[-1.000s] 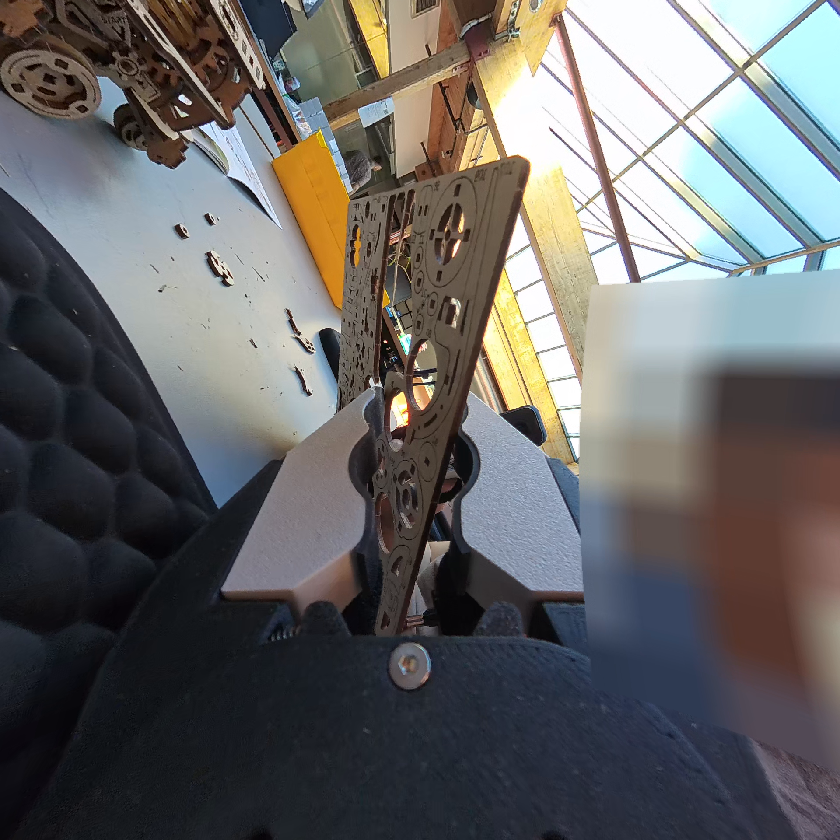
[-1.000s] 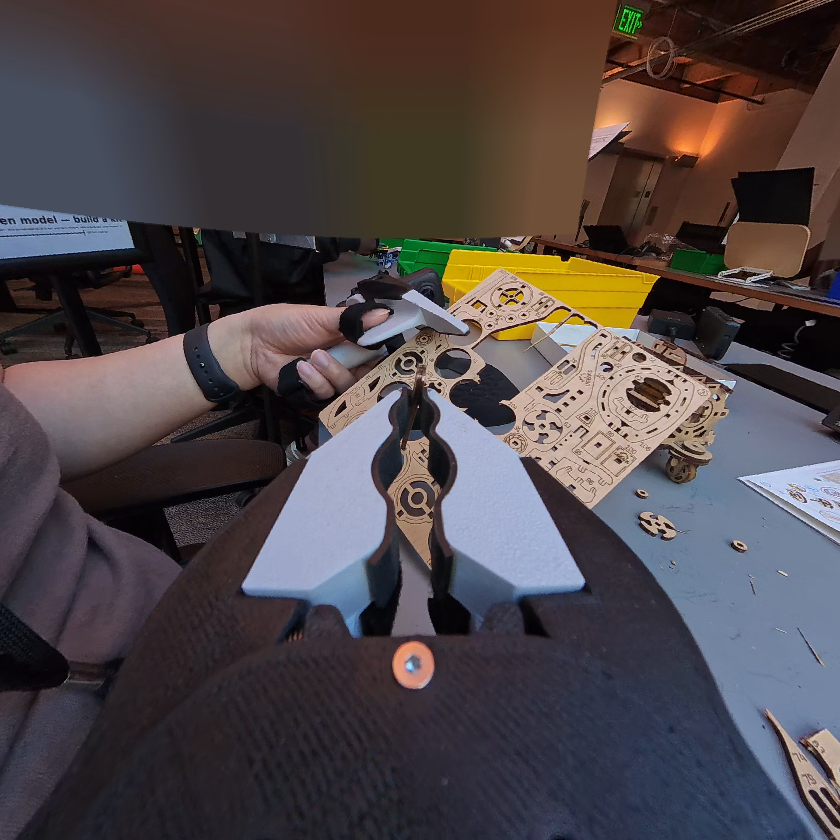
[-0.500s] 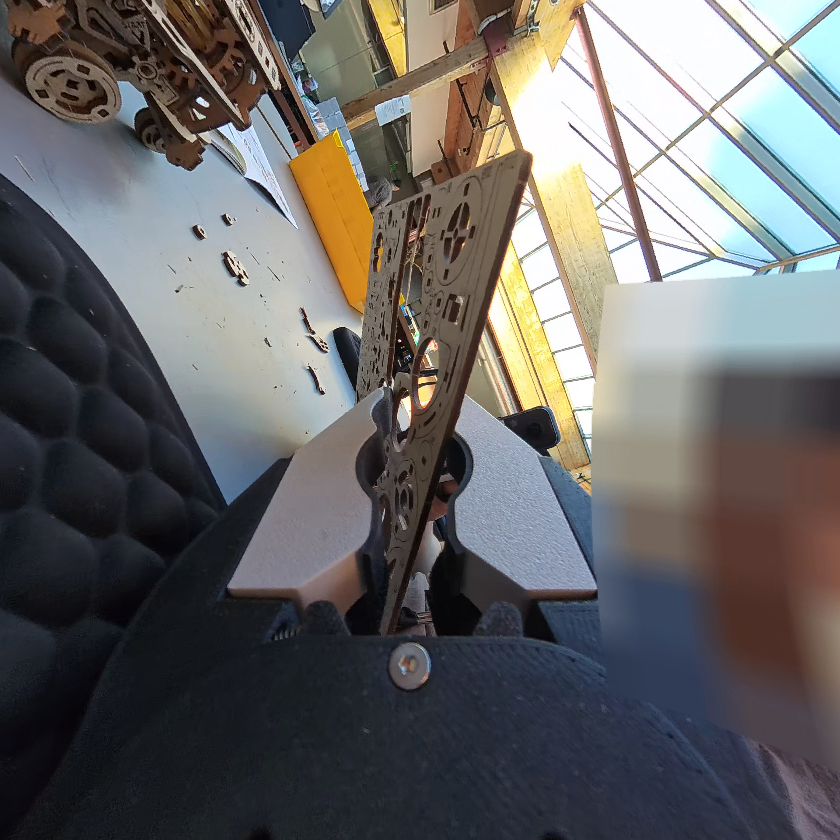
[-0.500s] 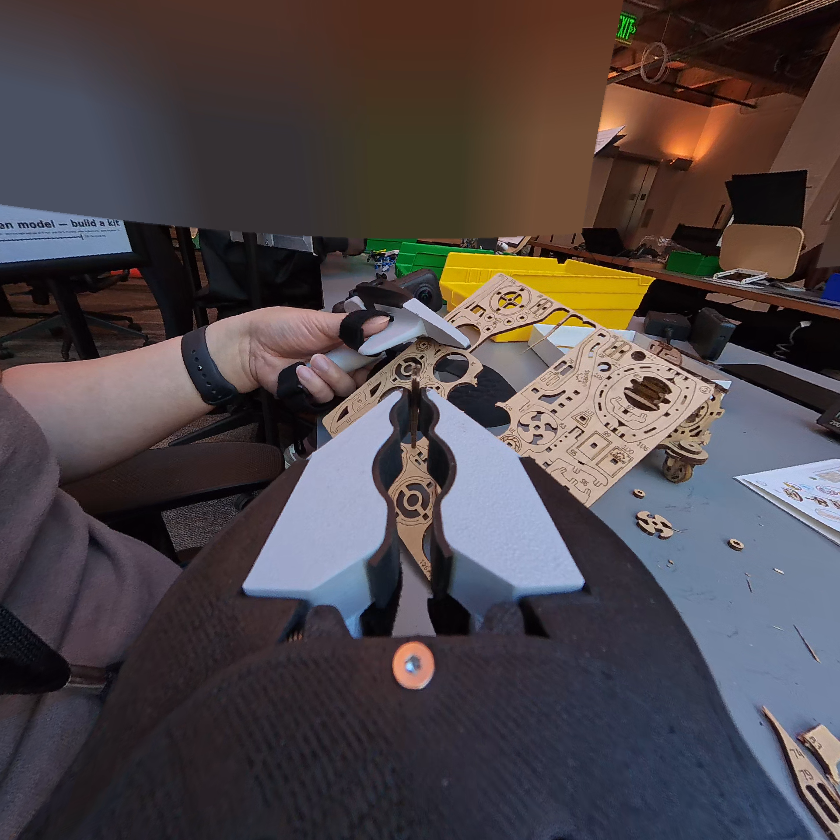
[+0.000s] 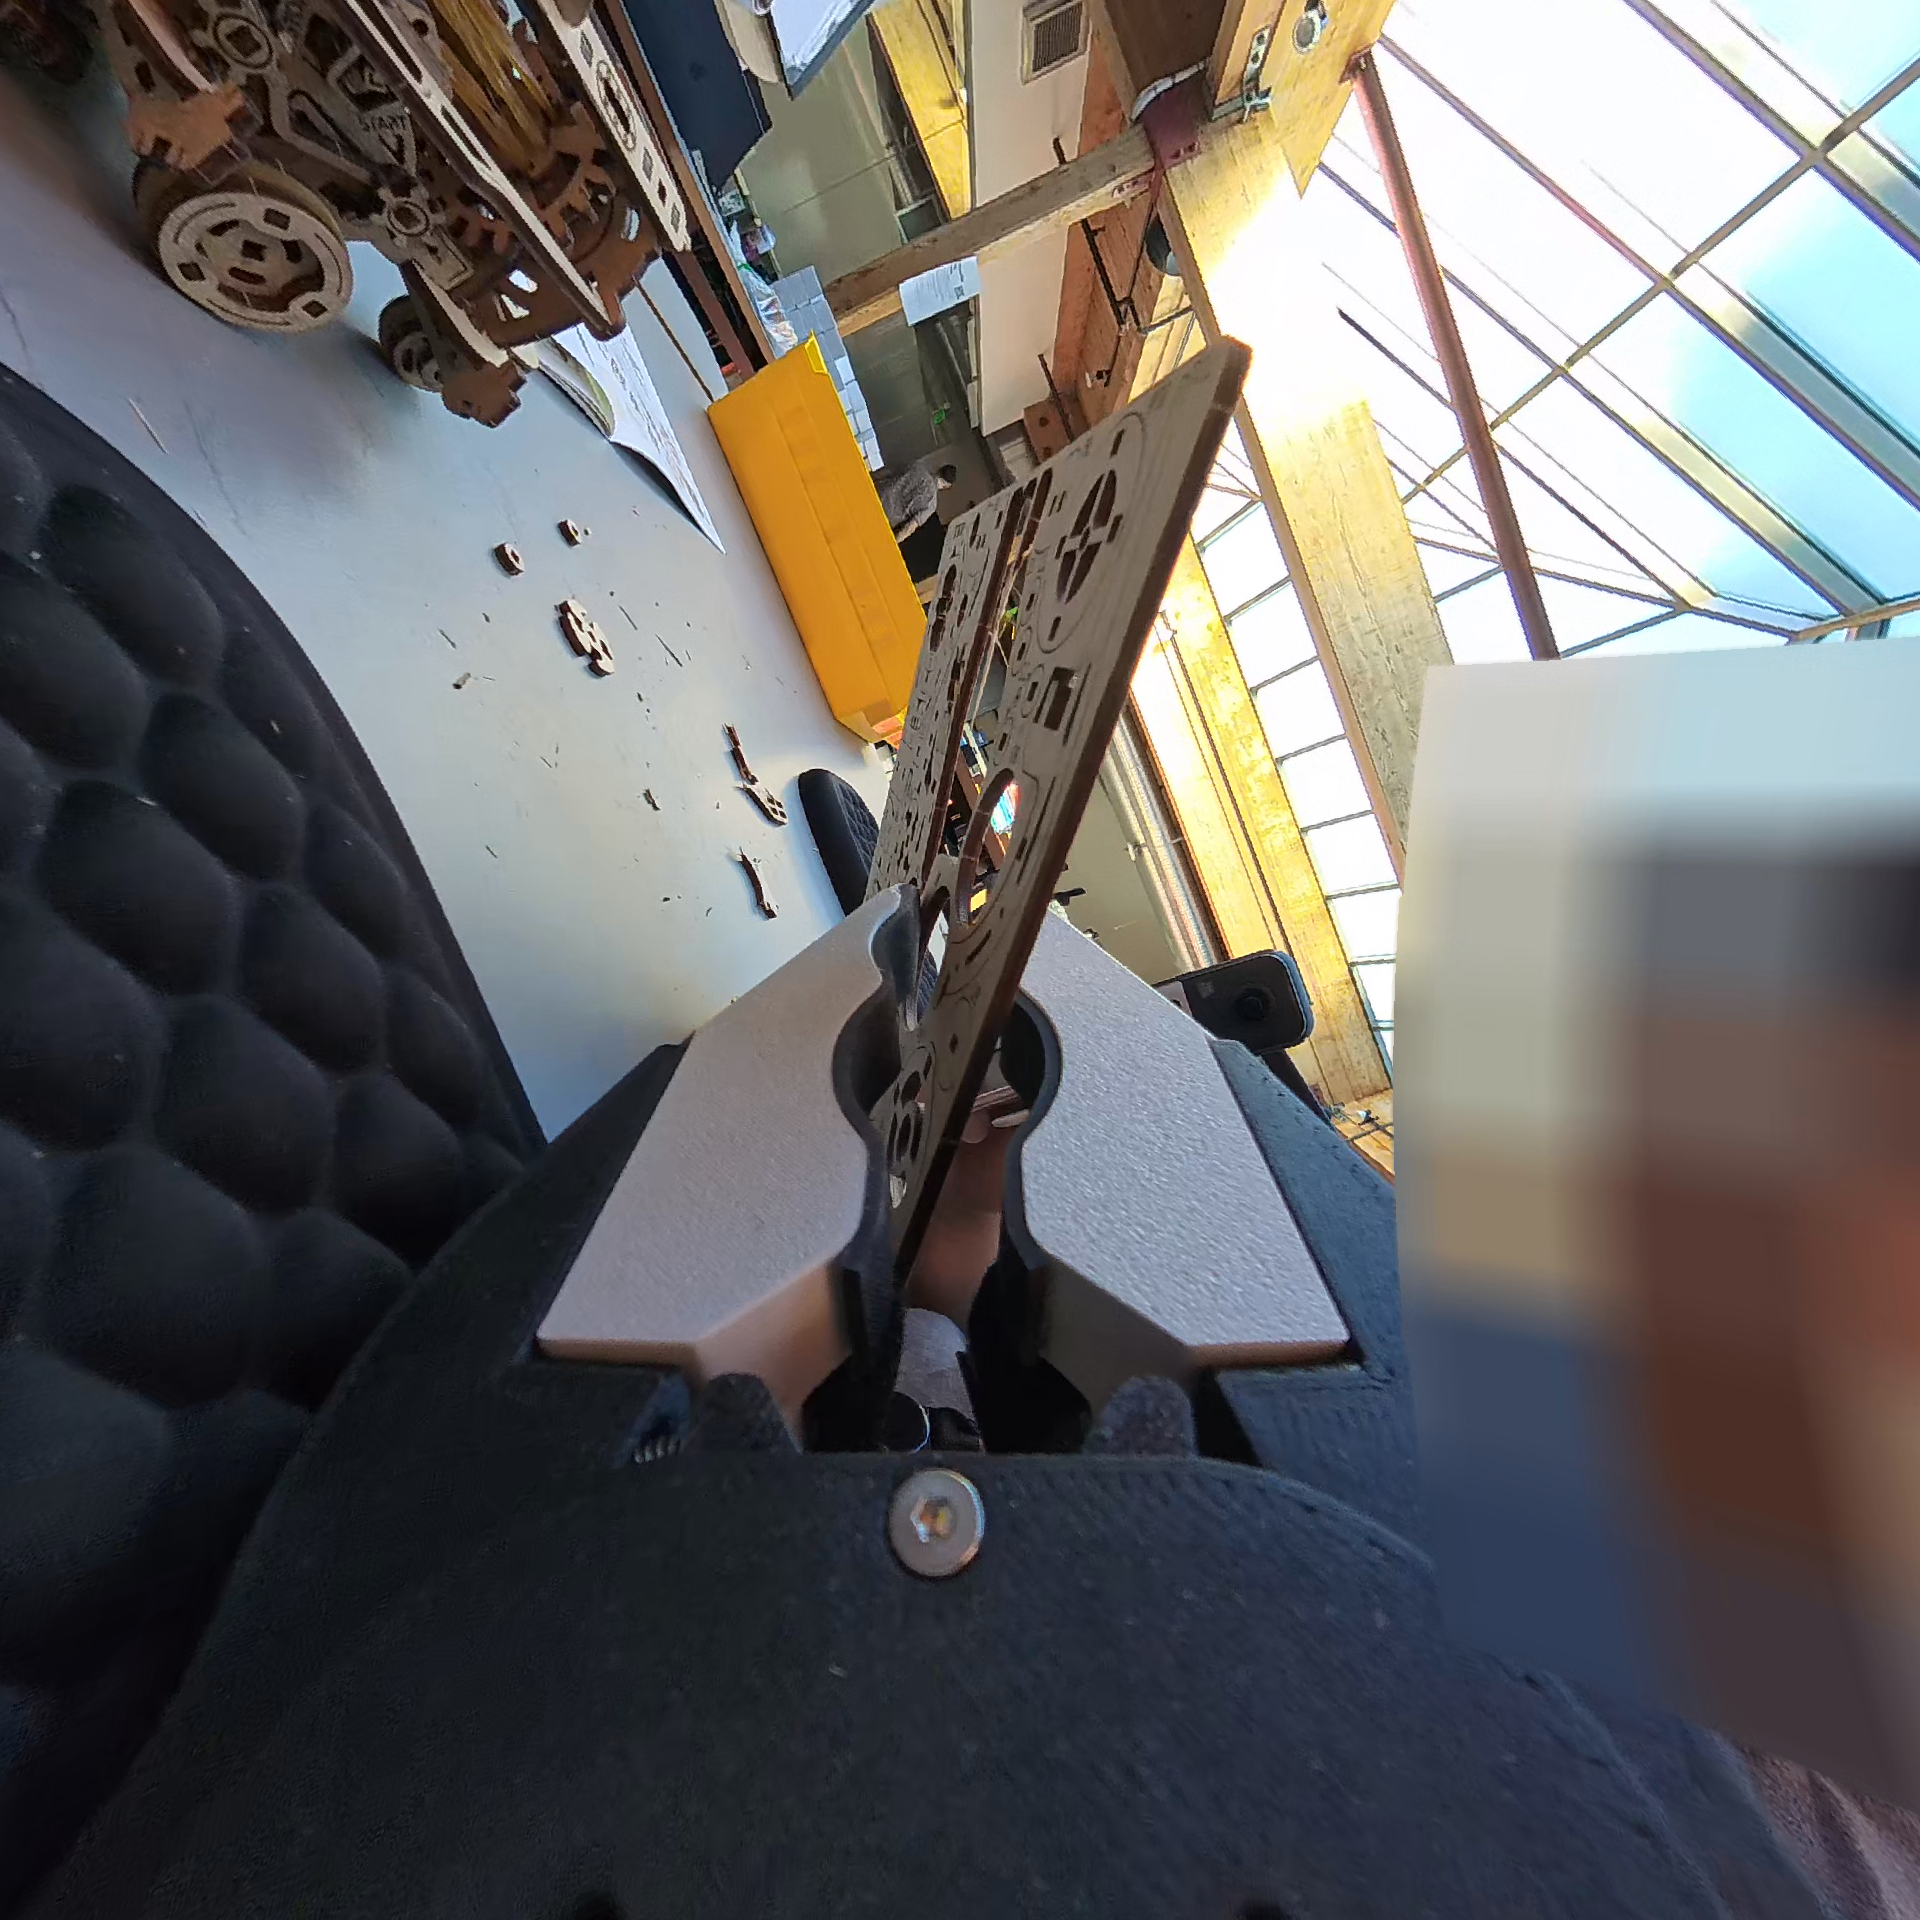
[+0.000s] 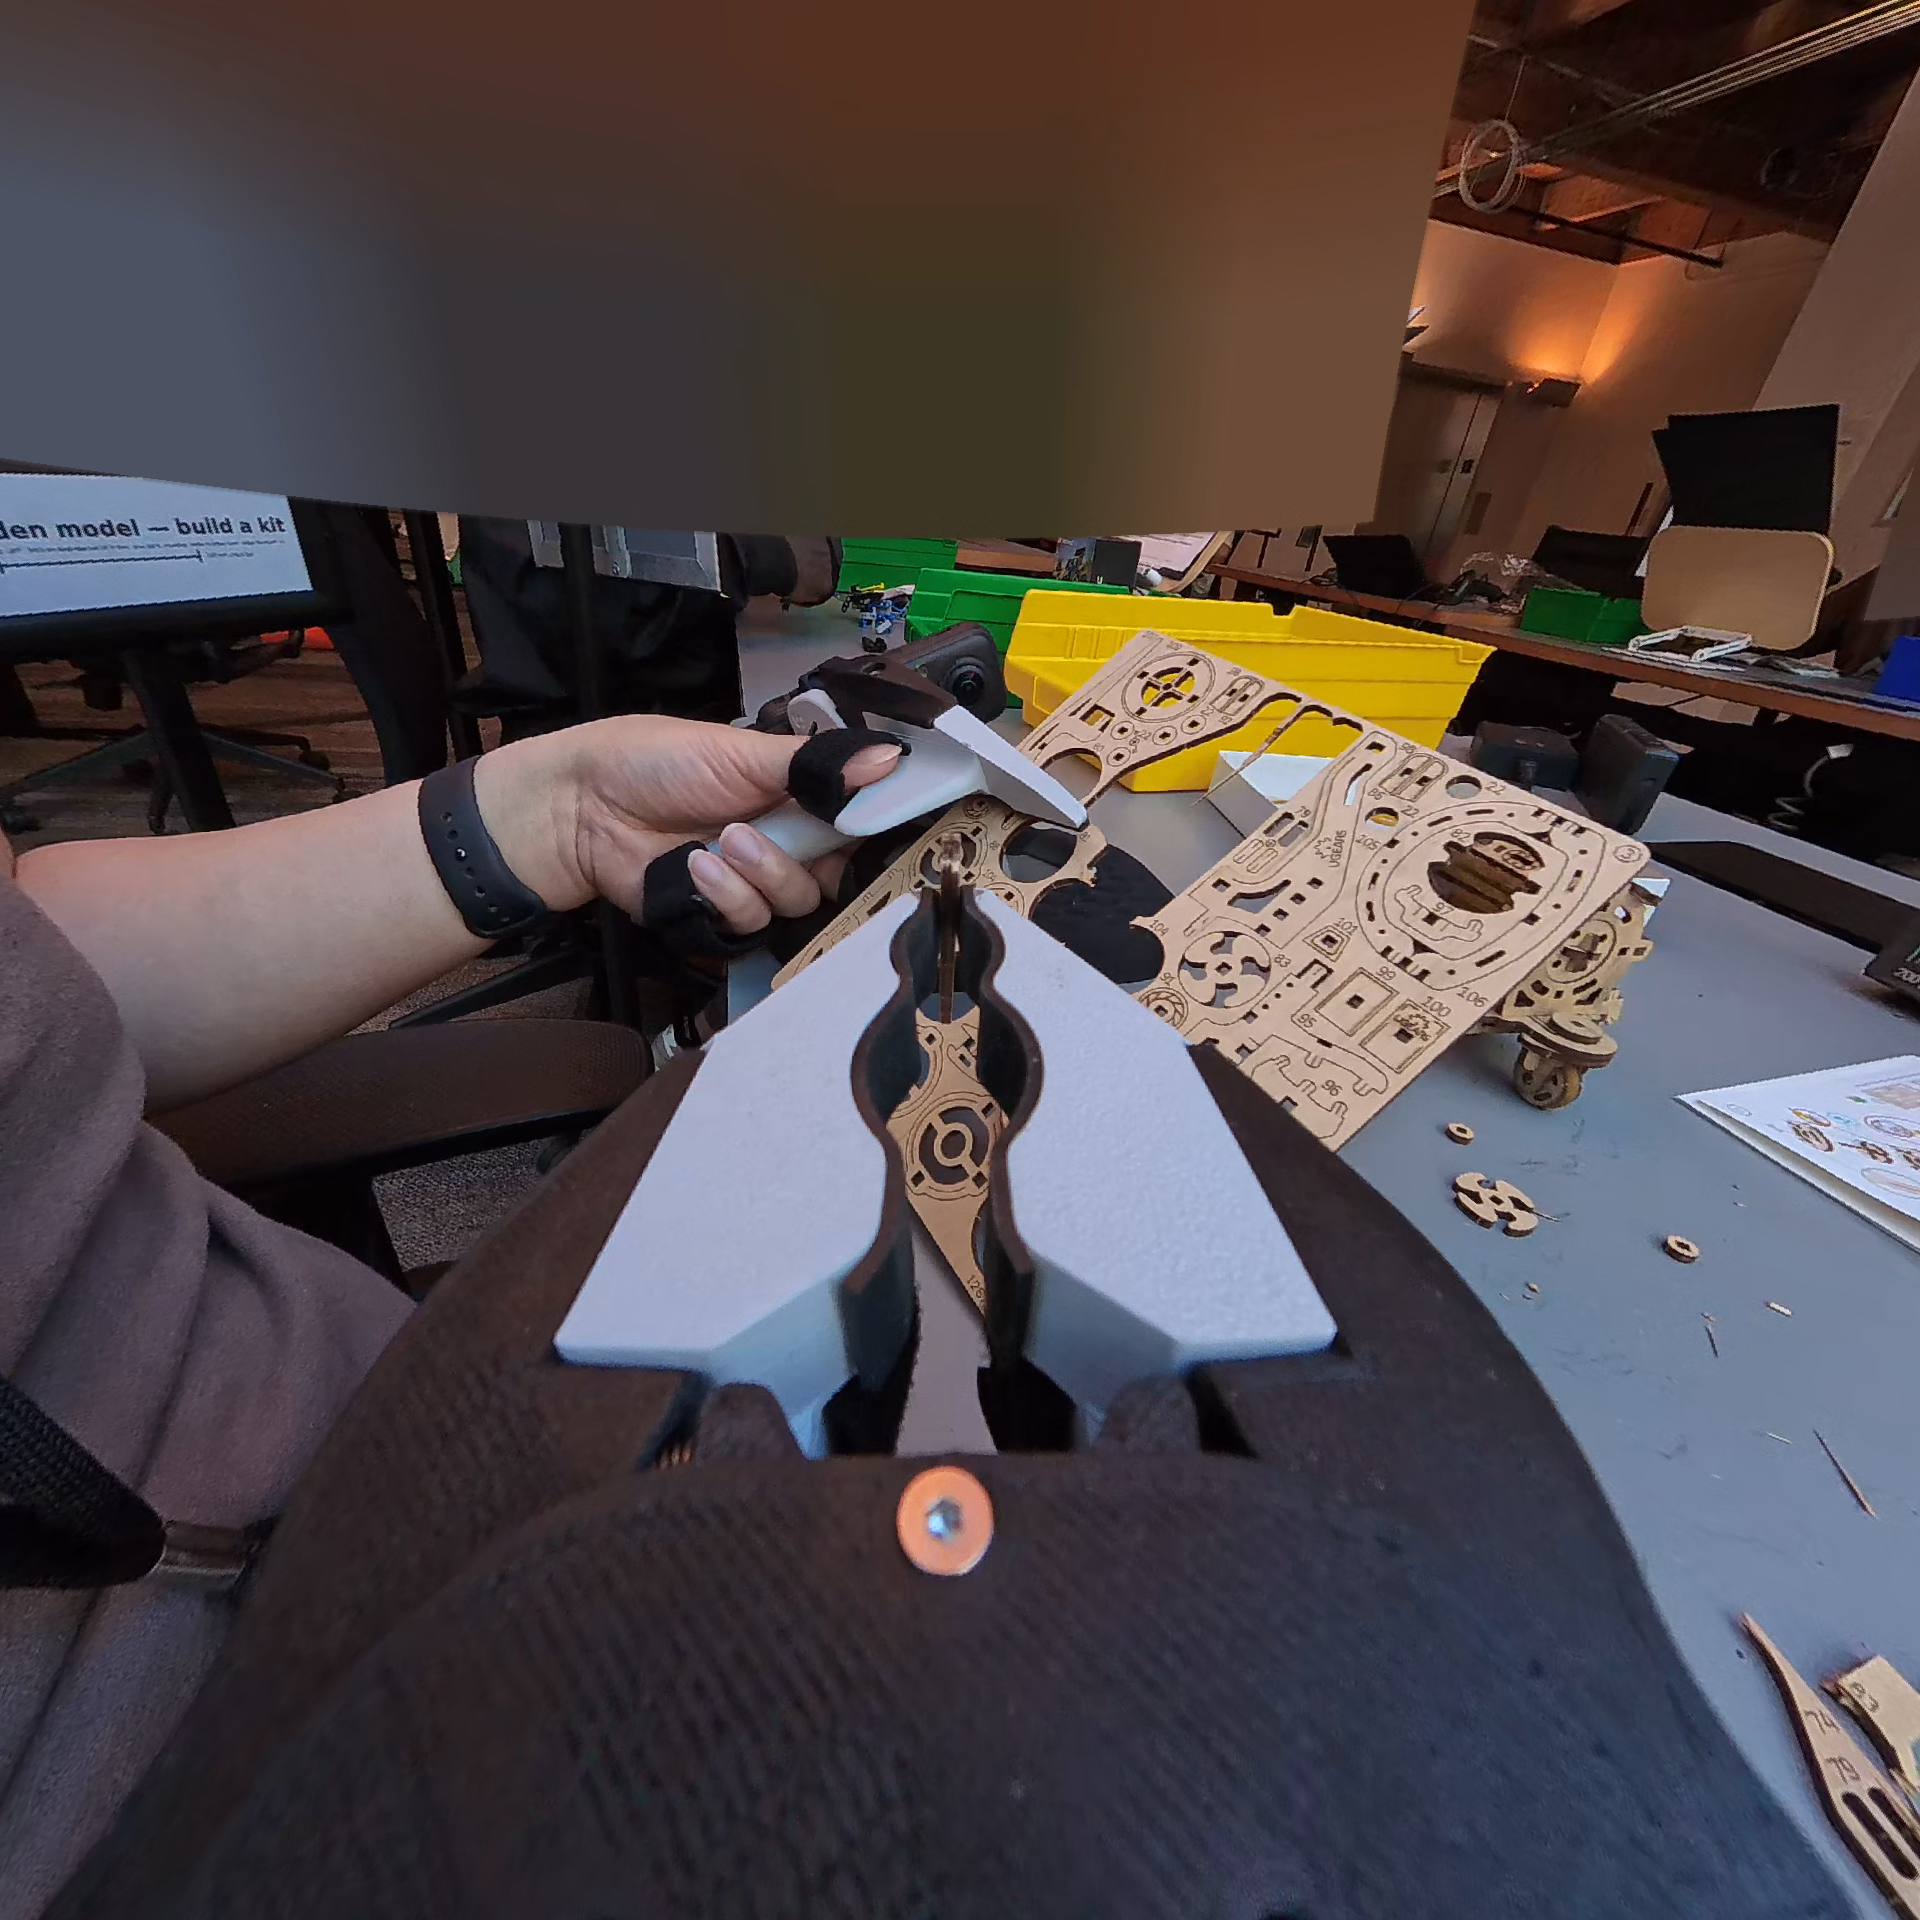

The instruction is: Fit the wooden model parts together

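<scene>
My left gripper (image 5: 971, 940) is shut on the lower edge of a laser-cut wooden parts sheet (image 5: 1091, 623) and holds it upright, off the table. In the right wrist view a hand holds that gripper (image 6: 1070, 816) on the sheet (image 6: 1164, 696). A second, larger sheet (image 6: 1403, 914) slants beside it over the wooden wheeled model (image 6: 1569, 997). My right gripper (image 6: 948, 904) is shut on a small thin wooden part (image 6: 948, 868), edge-on, close in front of the held sheet. I cannot tell if they touch.
The grey table (image 6: 1621, 1382) holds loose wooden bits (image 6: 1494, 1202), an instruction booklet (image 6: 1839, 1132), offcuts at the near right (image 6: 1849, 1756) and a yellow bin (image 6: 1247, 655) at the back. The model (image 5: 364, 177) stands at the far left in the left wrist view. The left gripper's tips are roughly 10 cm from the right gripper's. To reach the wooden wheeled model (image 6: 1569, 997) in a straight line is about 15 cm for my left fingers, about 25 cm for my right.
My left gripper has turned a little with the sheet, so the model and the table sit lower in its view. My right gripper and its small part have barely moved.
</scene>
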Tool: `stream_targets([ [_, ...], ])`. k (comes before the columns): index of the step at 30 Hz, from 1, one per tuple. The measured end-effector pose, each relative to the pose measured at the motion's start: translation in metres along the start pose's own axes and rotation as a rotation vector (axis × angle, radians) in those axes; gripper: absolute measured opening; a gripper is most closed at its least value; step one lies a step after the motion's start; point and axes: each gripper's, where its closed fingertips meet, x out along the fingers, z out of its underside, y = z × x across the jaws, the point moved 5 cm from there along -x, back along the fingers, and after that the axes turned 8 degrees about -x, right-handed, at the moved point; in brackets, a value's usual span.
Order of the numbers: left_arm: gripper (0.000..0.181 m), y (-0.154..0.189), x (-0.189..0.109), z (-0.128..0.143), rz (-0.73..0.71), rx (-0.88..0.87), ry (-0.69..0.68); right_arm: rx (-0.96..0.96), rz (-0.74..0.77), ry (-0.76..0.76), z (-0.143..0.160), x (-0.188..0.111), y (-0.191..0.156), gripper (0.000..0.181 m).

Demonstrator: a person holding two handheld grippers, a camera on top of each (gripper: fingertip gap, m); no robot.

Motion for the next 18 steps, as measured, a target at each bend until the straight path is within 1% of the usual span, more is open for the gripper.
stream_targets([
  [11,0.006,-0.0005,-0.0002,0.0002,-0.004,0.004,0.001,-0.02,0.0,0.016,-0.0016,-0.0019,-0.0019,0.001],
  [18,0.005,-0.0009,-0.0003,-0.0003,-0.007,0.003,0.008,-0.097,0.019,0.06,-0.0078,-0.0092,-0.0077,0.001],
])
